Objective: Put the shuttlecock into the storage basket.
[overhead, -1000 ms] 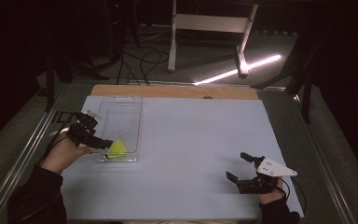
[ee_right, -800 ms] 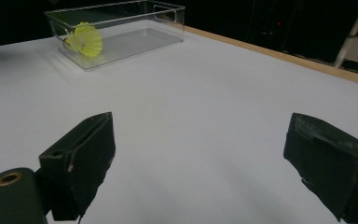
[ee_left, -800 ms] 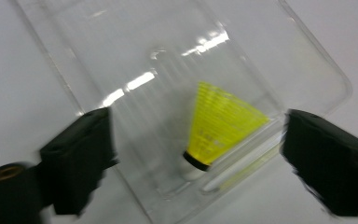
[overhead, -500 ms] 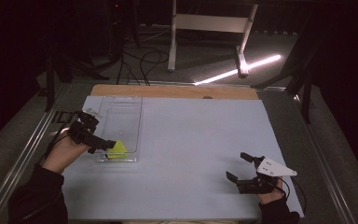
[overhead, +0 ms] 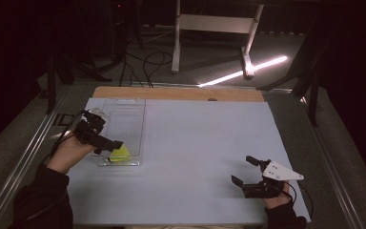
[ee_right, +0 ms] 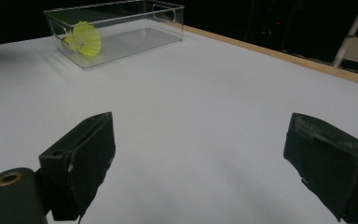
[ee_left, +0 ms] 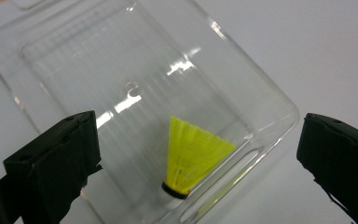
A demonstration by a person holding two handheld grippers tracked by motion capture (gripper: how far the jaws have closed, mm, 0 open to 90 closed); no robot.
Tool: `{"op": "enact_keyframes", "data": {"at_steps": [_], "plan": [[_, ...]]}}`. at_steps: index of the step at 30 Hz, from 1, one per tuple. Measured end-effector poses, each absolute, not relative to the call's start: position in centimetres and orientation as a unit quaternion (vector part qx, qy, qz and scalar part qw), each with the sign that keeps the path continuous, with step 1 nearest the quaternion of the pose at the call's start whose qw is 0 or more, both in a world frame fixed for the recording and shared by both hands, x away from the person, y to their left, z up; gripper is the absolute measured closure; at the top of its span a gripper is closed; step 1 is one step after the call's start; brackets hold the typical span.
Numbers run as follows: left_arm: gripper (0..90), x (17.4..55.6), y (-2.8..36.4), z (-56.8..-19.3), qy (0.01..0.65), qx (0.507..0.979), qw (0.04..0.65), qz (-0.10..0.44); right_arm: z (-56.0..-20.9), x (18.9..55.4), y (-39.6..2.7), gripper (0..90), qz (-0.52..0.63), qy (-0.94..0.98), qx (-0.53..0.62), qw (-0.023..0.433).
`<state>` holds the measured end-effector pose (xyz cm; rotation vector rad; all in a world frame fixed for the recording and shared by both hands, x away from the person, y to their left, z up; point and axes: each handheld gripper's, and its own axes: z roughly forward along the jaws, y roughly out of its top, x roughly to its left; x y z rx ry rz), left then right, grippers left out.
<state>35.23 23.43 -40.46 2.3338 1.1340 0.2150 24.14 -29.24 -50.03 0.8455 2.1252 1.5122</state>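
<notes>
The left gripper [ee_left: 196, 154] has just spread its jaws wide, the birdie [ee_left: 193, 156] free in the box [overhead: 136, 107]. Lifting carelessly may bump the box. The right gripper [overhead: 249, 172] waits, jaws apart.

shuttlecock [overhead: 119, 153] in box [overhead: 134, 102], near end | box on table [overhead: 195, 143], left side

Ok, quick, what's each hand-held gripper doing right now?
Left hand-held gripper: open, jaws just opened, holding nothing, above the shuttlecock lying in the clear box.
Right hand-held gripper: open, empty.
</notes>
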Motion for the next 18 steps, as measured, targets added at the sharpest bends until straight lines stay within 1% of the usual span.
{"op": "enact_keyframes", "data": {"at_steps": [10, 14, 18], "plan": [[0.0, 35.5, 21.4, -39.4, 0.389, 0.874, 0.283, 0.075, -50.0, 24.1, -29.2, 8.9, 0.54, 0.76, 0.302, 0.199], [0.0, 35.8, 19.9, -38.7, 0.369, 0.876, 0.302, 0.074, -49.9, 24.1, -29.2, 8.9, 0.541, 0.76, 0.3, 0.201], [0.0, 35.9, 18.8, -38.4, 0.353, 0.882, 0.305, 0.071, -50.0, 24.1, -29.2, 8.9, 0.54, 0.76, 0.301, 0.2]]}}
